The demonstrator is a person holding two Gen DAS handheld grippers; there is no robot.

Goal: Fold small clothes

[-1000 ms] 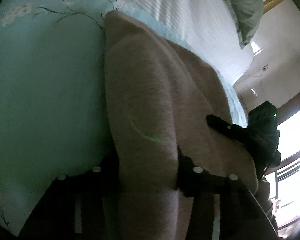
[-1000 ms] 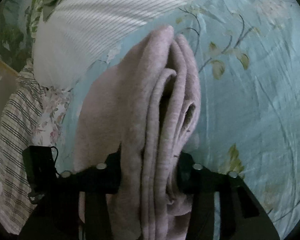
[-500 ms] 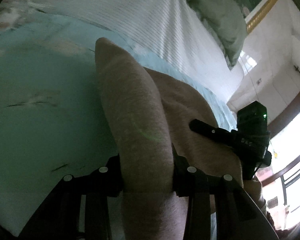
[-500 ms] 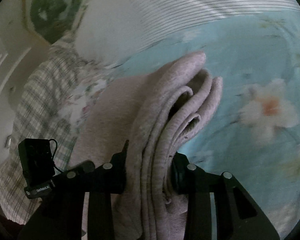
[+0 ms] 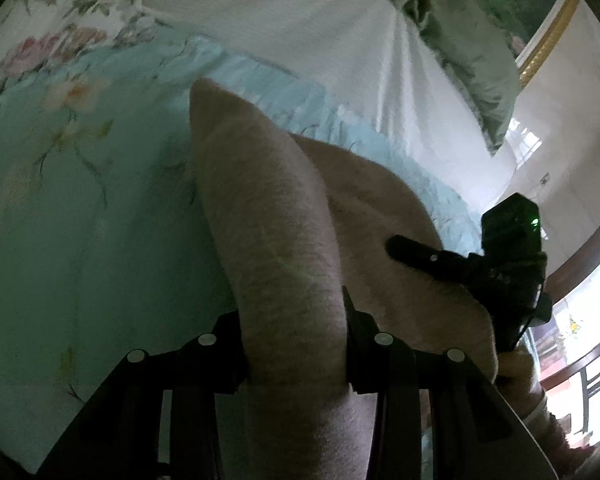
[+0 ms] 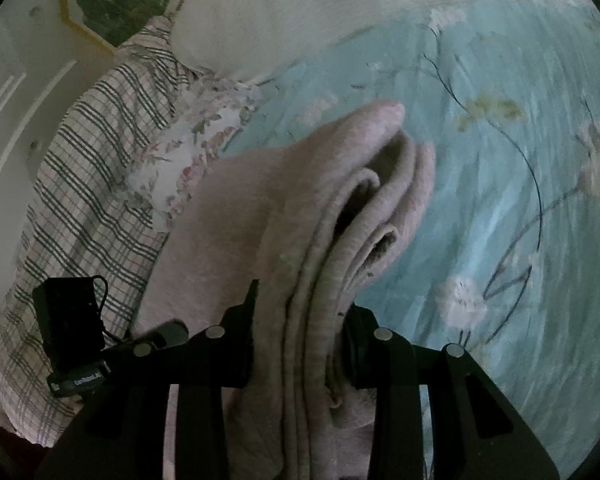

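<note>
A pinkish-beige knitted garment [image 5: 276, 216] is folded into several layers and held up over a light blue flowered bedsheet [image 5: 60, 220]. My left gripper [image 5: 294, 344] is shut on one end of the fold. My right gripper [image 6: 300, 344] is shut on the other end, where the stacked layers of the garment [image 6: 332, 208] show edge-on. The right gripper also shows in the left wrist view [image 5: 496, 272] at the right, against the cloth. The left gripper shows in the right wrist view [image 6: 76, 344] at the lower left.
A white striped cover [image 5: 300, 20] and a green pillow [image 5: 460, 40] lie beyond the garment. A checked cloth [image 6: 80, 184] and a flowered cloth [image 6: 180, 152] lie at the left in the right wrist view. A bright window [image 5: 580, 340] is at the right.
Both grippers have carried the folded garment along over the bed toward the pillows. The hold on the cloth is unchanged.
</note>
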